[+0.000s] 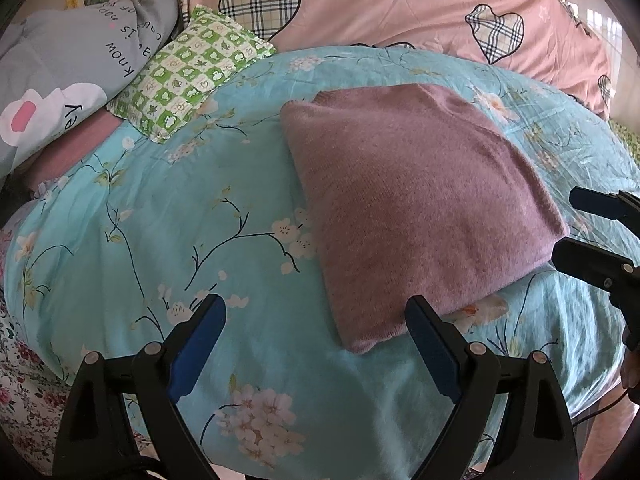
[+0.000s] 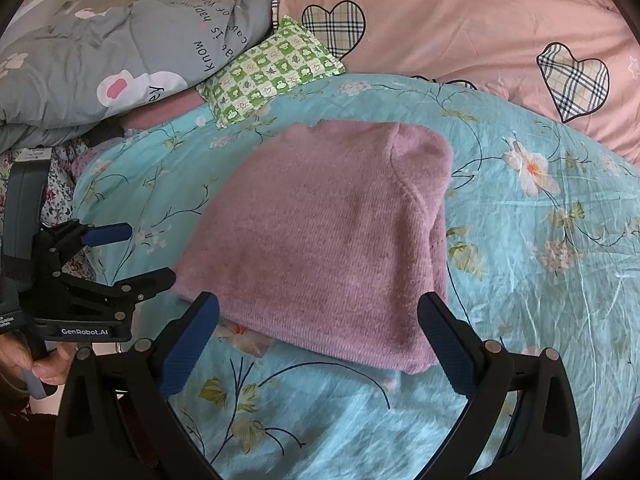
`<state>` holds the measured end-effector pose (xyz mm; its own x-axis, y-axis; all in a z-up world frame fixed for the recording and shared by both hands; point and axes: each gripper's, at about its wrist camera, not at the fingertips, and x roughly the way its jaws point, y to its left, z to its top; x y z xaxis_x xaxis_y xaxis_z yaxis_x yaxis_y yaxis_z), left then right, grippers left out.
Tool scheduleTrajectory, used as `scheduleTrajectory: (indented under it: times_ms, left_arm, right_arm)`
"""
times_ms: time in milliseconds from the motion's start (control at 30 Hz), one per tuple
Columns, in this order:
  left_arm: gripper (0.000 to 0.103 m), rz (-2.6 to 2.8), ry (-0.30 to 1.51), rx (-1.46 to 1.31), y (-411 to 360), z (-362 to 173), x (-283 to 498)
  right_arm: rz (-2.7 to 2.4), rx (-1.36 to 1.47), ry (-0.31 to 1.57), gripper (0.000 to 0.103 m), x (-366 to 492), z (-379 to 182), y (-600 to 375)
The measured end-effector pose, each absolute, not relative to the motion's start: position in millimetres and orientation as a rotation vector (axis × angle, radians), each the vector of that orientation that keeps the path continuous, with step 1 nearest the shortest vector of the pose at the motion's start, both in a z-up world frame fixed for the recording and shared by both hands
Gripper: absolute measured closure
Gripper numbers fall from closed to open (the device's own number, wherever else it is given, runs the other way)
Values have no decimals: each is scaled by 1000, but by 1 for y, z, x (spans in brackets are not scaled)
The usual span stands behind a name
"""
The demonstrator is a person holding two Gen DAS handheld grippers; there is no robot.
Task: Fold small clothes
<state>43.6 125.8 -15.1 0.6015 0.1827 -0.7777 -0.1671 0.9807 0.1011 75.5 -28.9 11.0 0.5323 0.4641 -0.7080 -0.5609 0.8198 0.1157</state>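
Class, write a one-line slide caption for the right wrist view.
Open right gripper poised above a folded mauve sweater on a floral turquoise quilt.

Pink sweater near edge partly behind right gripper fingers. Under-layers of the fold hidden. Grey quilt lettering only partly legible (creased, upside down). Hand cut off at the frame edge. Pink blanket mostly buried under quilt.
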Motion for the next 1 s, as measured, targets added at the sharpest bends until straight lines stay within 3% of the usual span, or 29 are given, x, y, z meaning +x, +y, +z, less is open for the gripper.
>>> scheduleTrajectory:
  times_ms: [1000]
  left_arm:
    - [10, 190, 861, -4, 122, -4, 37]
  right_arm:
    - [623, -132, 796, 4, 76, 13, -25]
